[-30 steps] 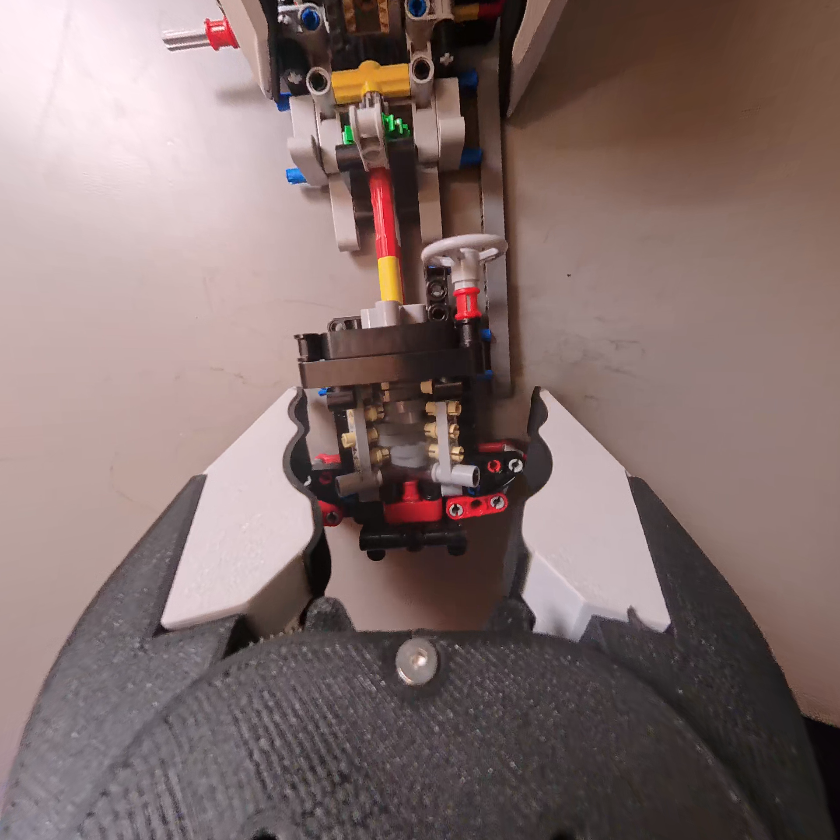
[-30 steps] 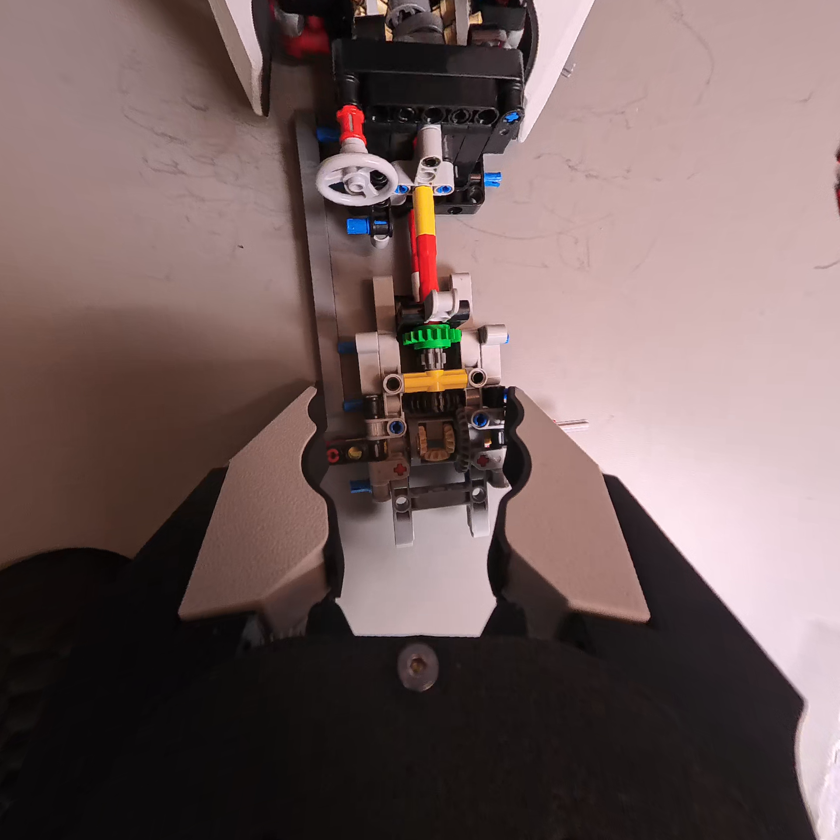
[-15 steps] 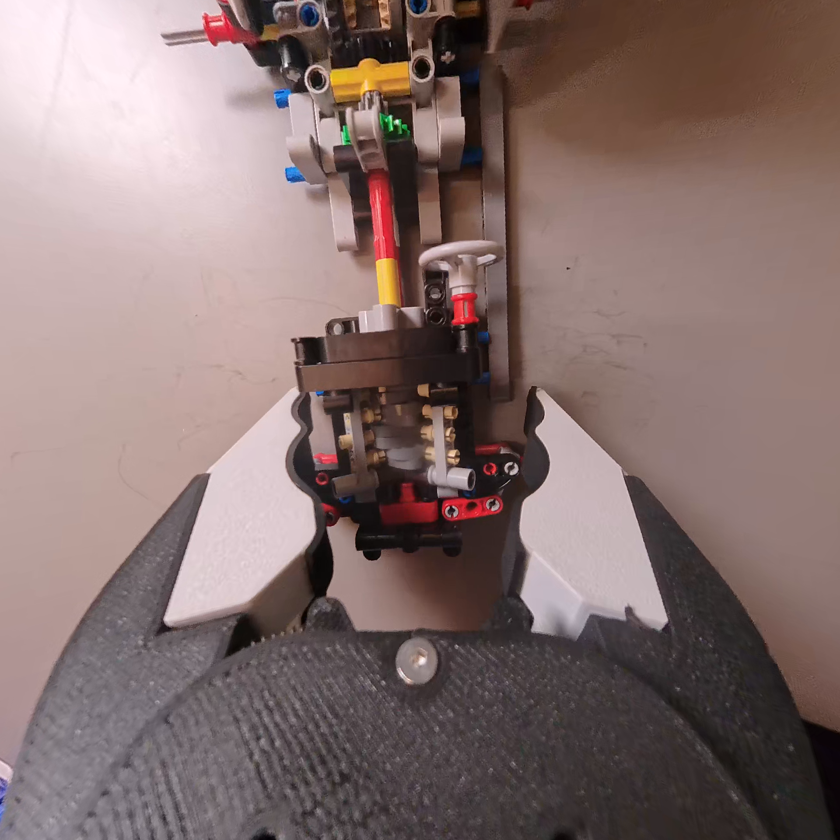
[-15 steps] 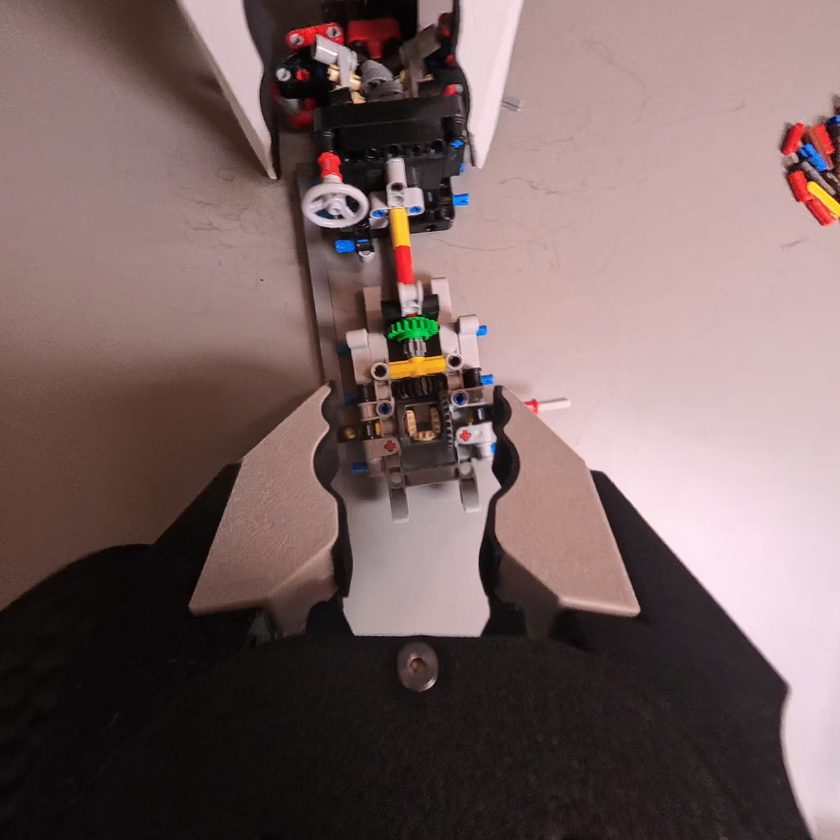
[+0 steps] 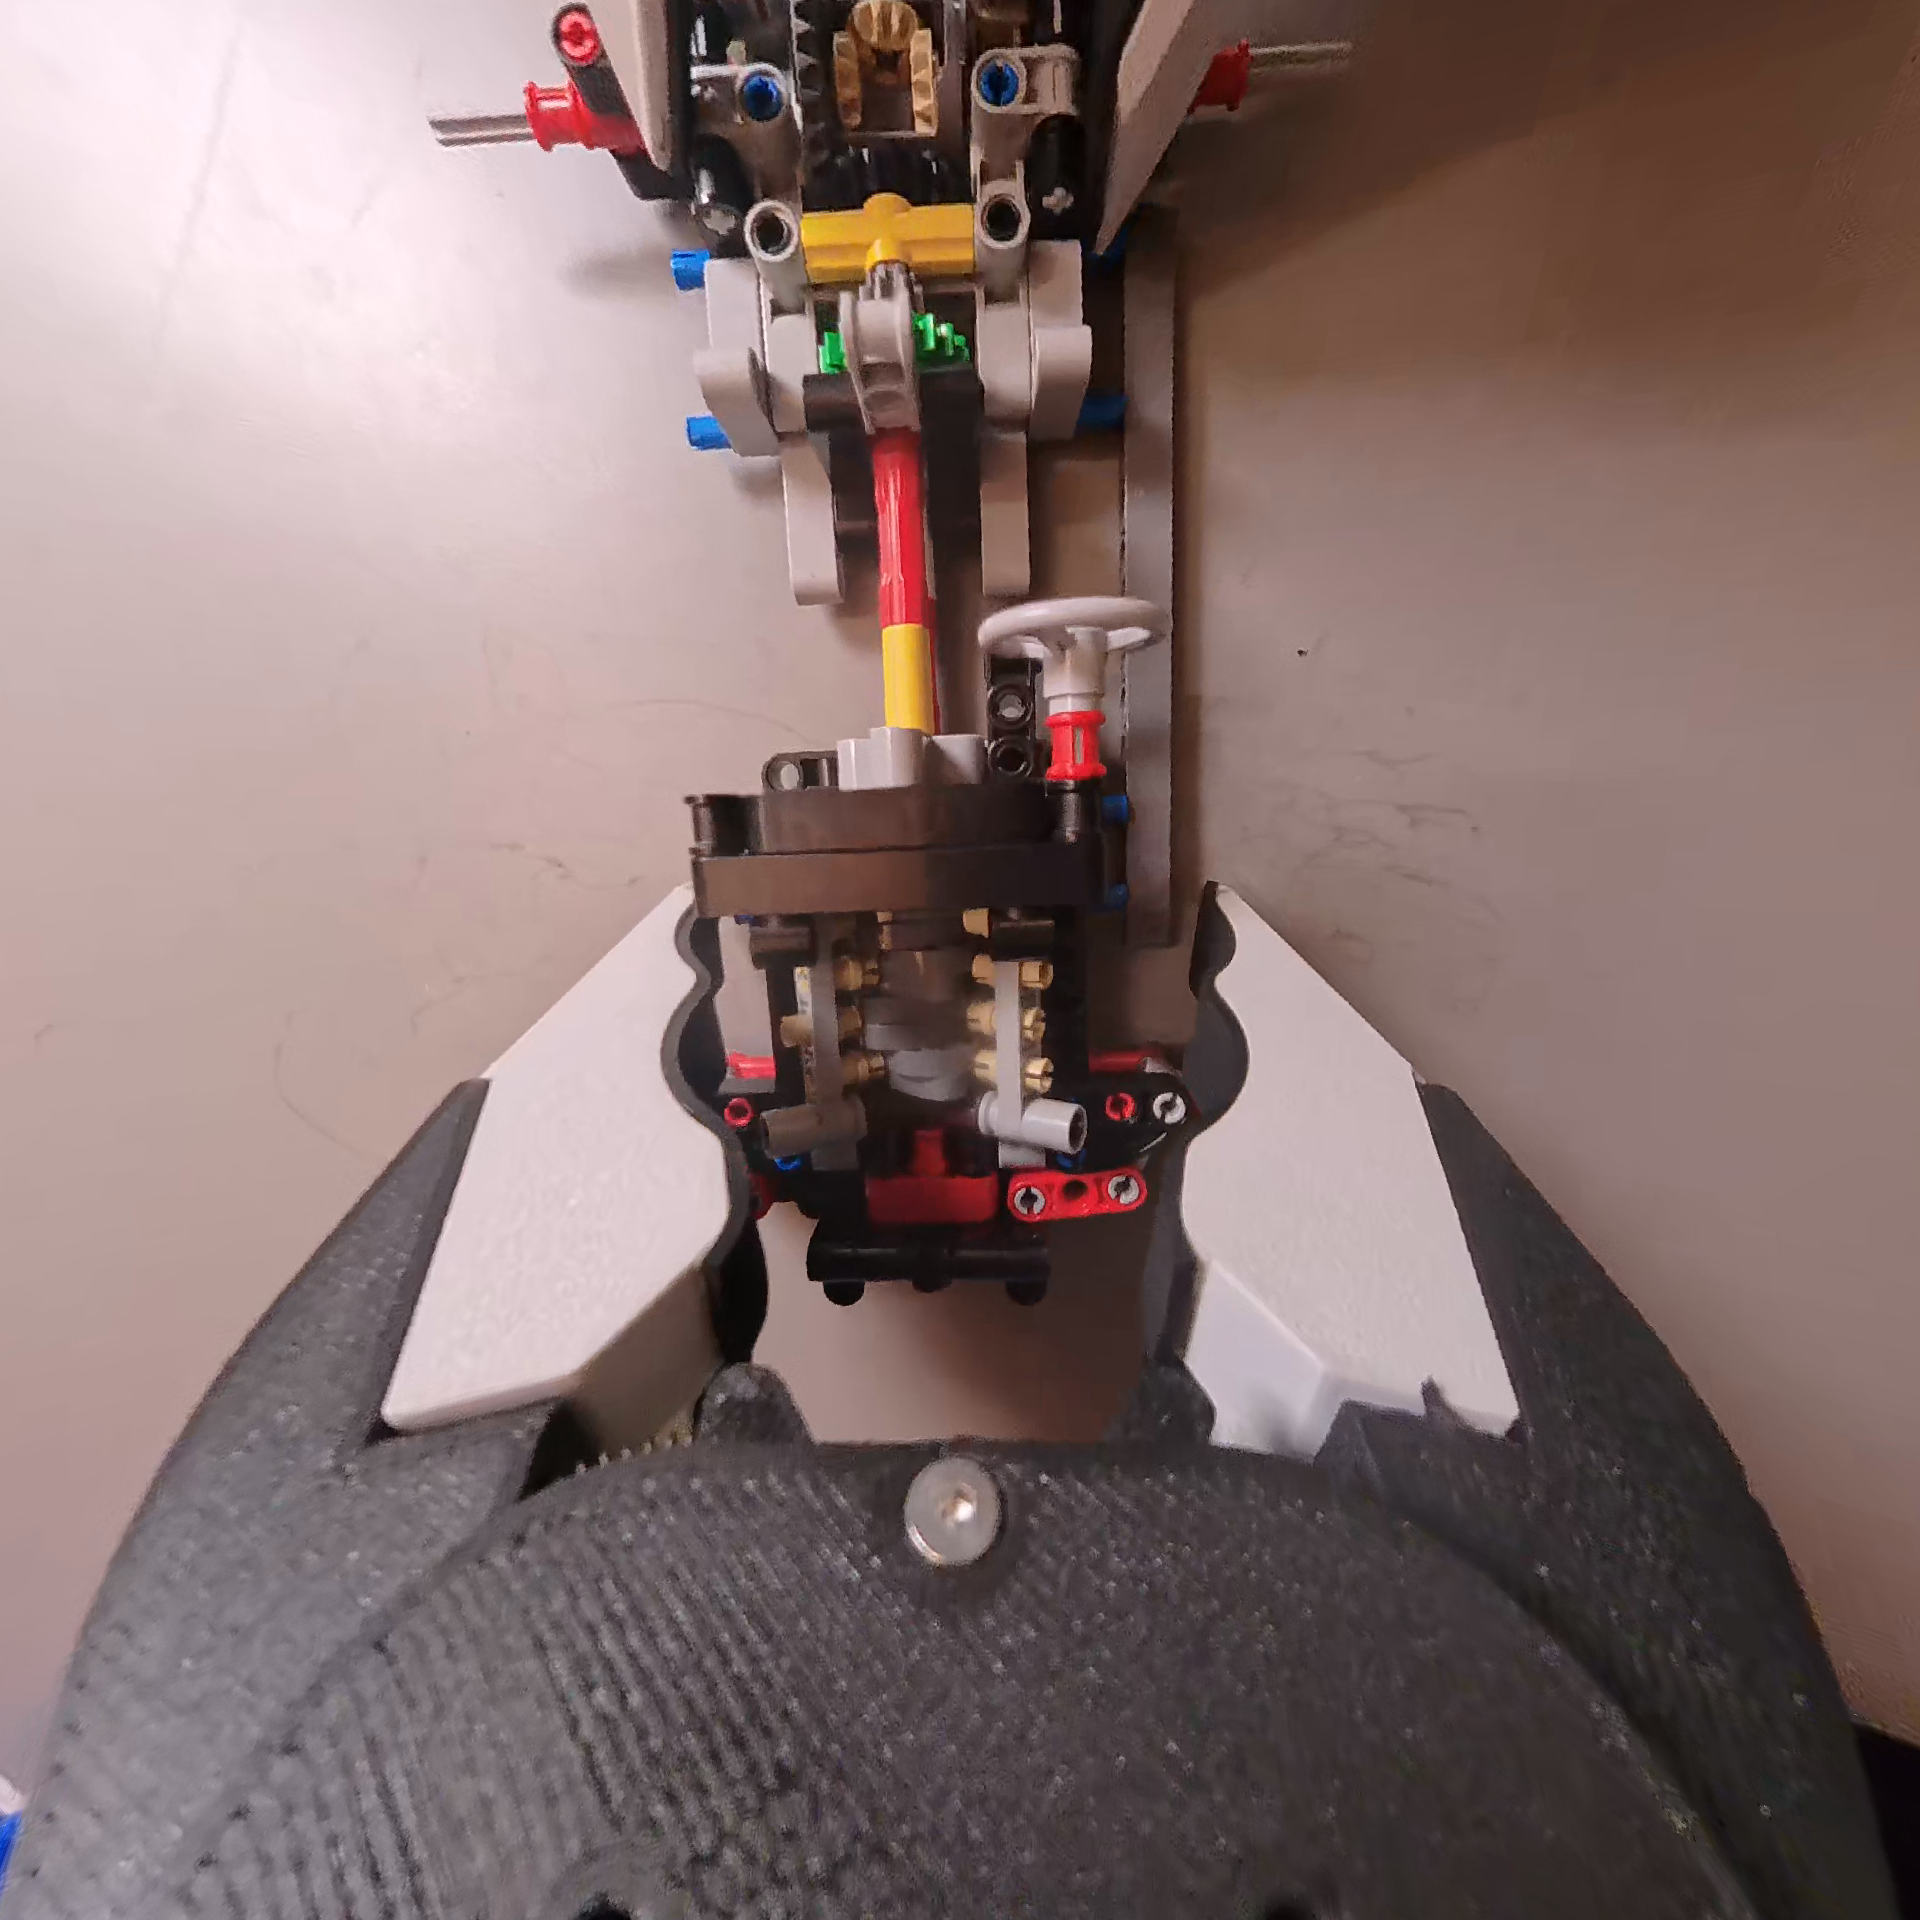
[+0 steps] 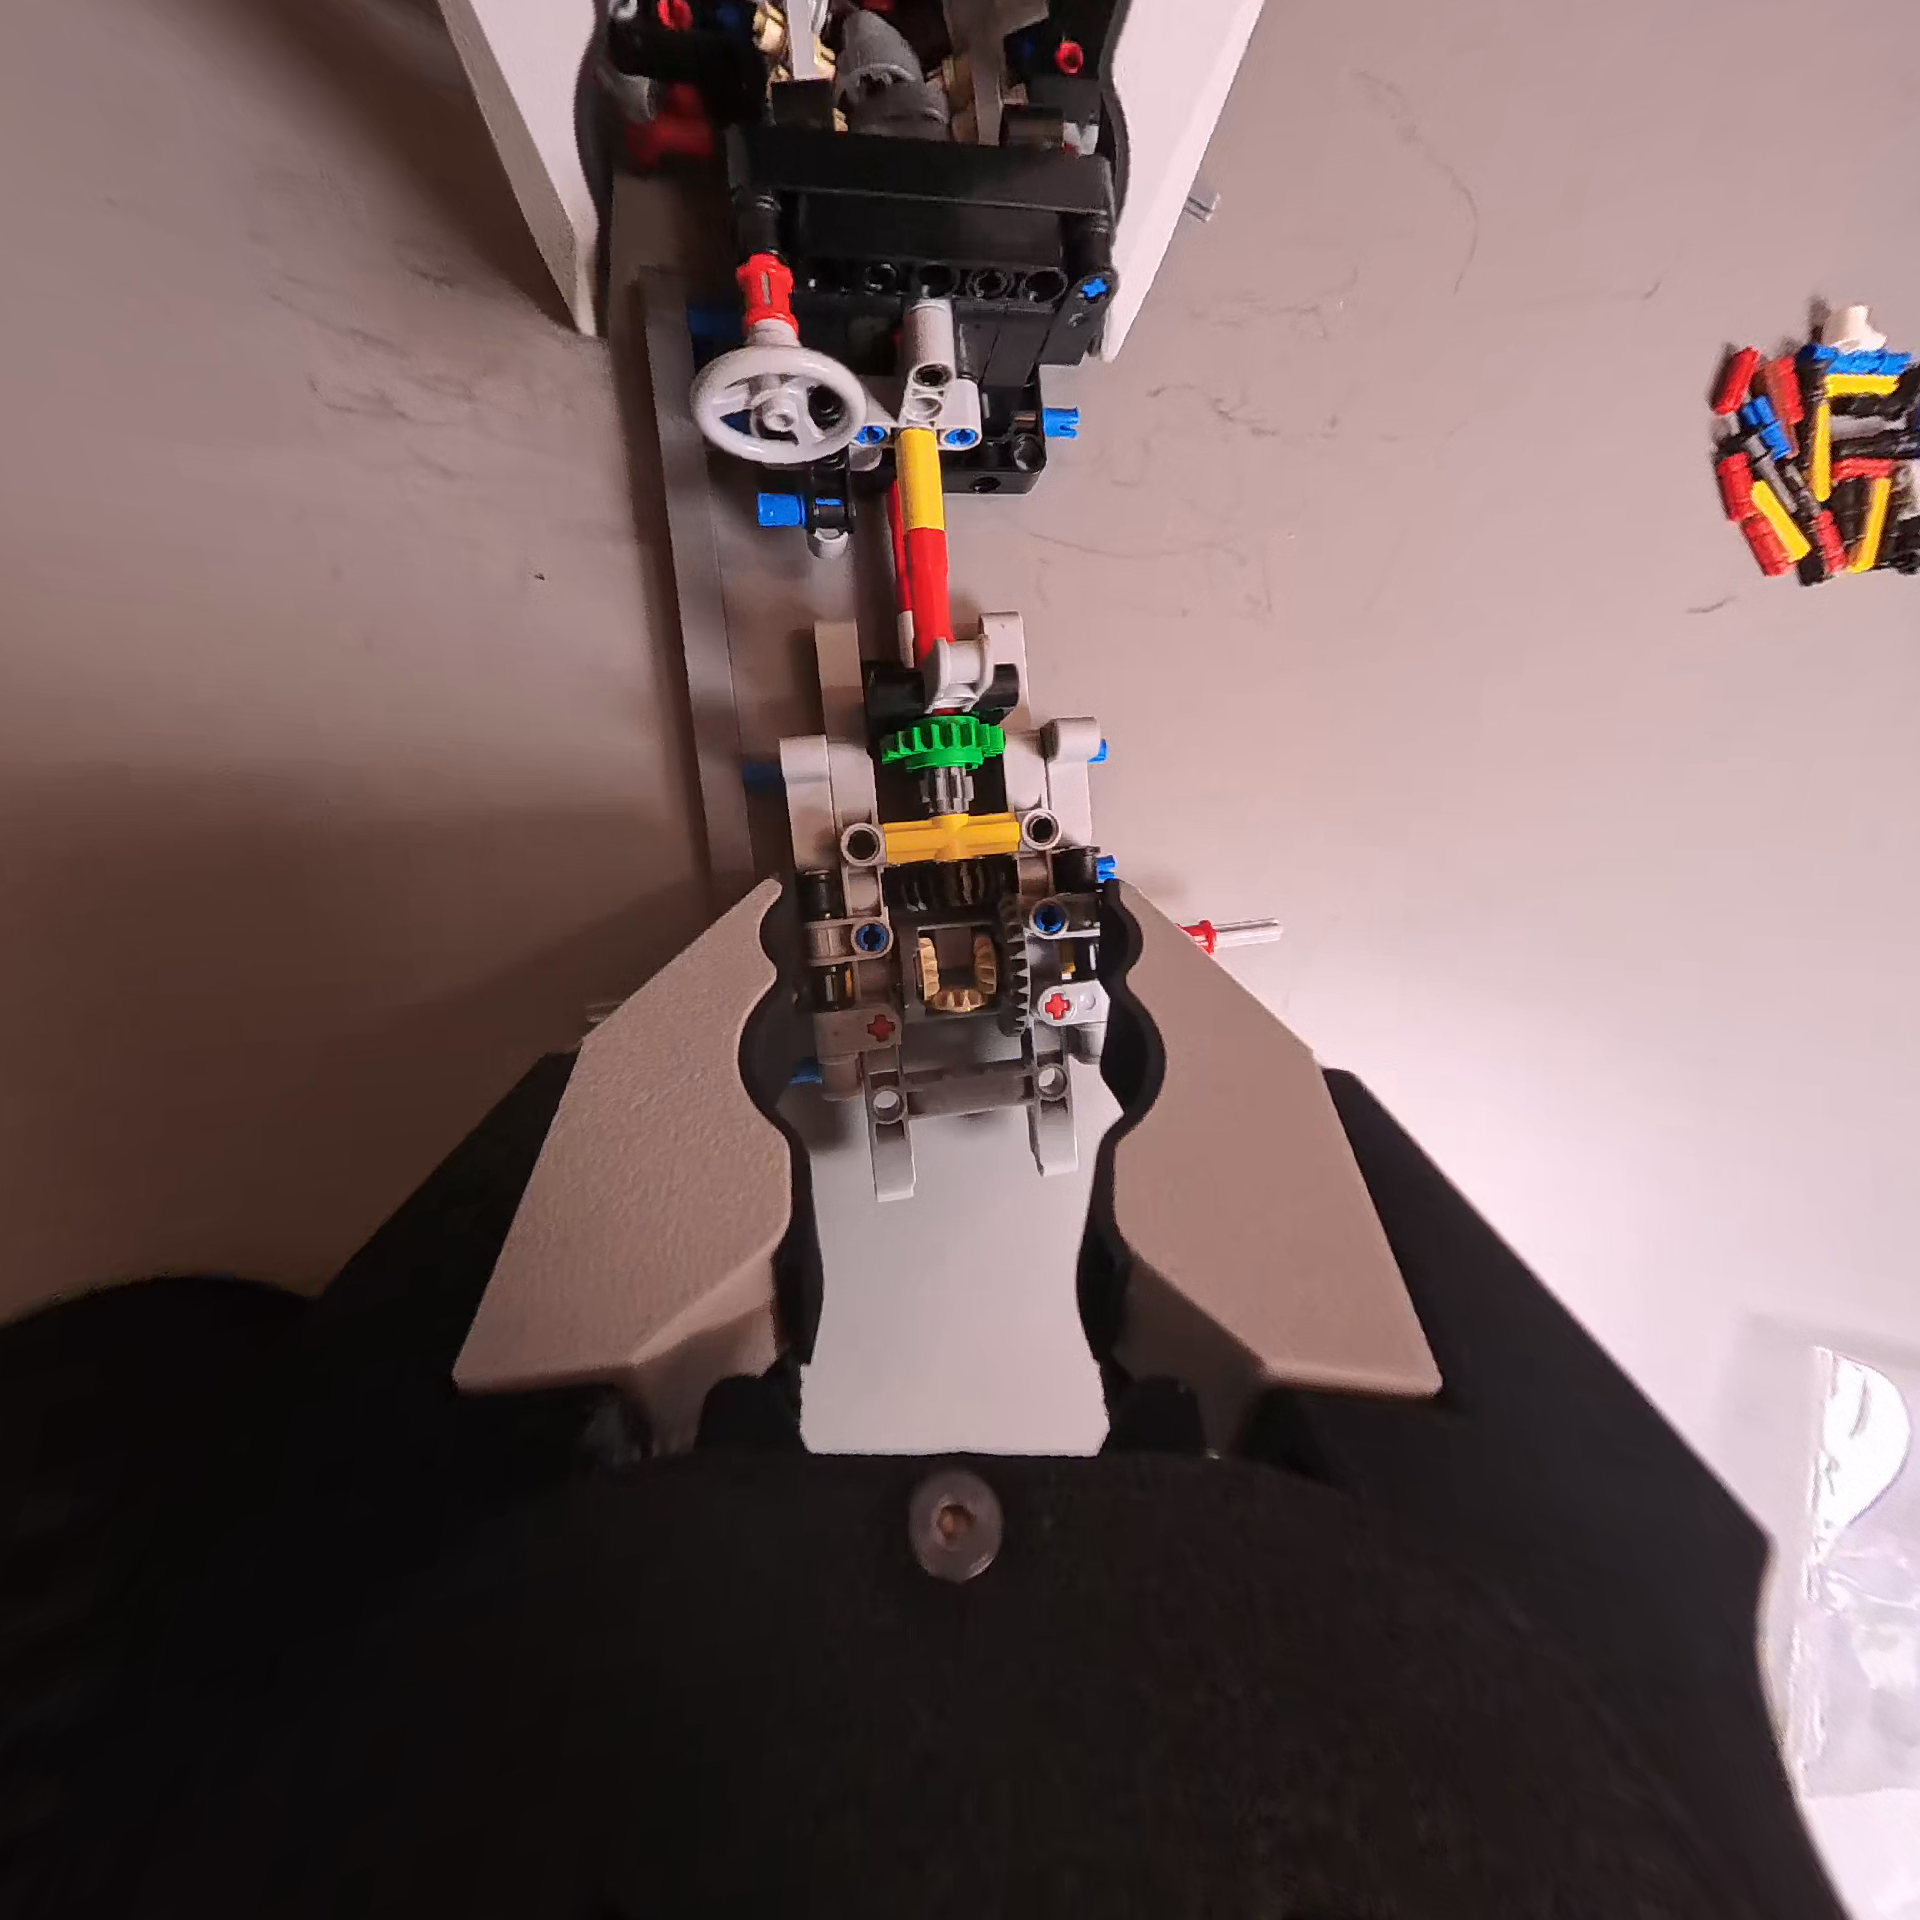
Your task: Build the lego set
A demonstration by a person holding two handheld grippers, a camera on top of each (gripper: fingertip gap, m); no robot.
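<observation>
A long Lego Technic chassis (image 5: 902,582) lies between my two grippers. My left gripper (image 5: 945,1039) is shut on its engine end, a black frame with tan pins (image 5: 914,1029). My right gripper (image 6: 945,977) is shut on the other end, a grey frame with a tan differential gear (image 6: 951,971). A red and yellow axle (image 6: 920,520) joins the two ends, with a green gear (image 6: 940,743) on it. A white steering wheel (image 6: 779,405) stands beside the black frame. Each view shows the other gripper's white fingers (image 5: 1138,114) (image 6: 520,156) at the top.
A flat grey strip (image 6: 686,623) runs along one side of the chassis and under the right gripper. A pile of small red, yellow, blue and black parts (image 6: 1818,468) lies on the beige table (image 5: 312,623) at the right. A clear plastic bag (image 6: 1860,1558) is at the lower right. My hands' fingertips stand some 11 cm from each other.
Both grippers keep their hold. The right wrist view has drawn back, so the parts pile now shows at the right. In the left wrist view the differential end has come closer.
</observation>
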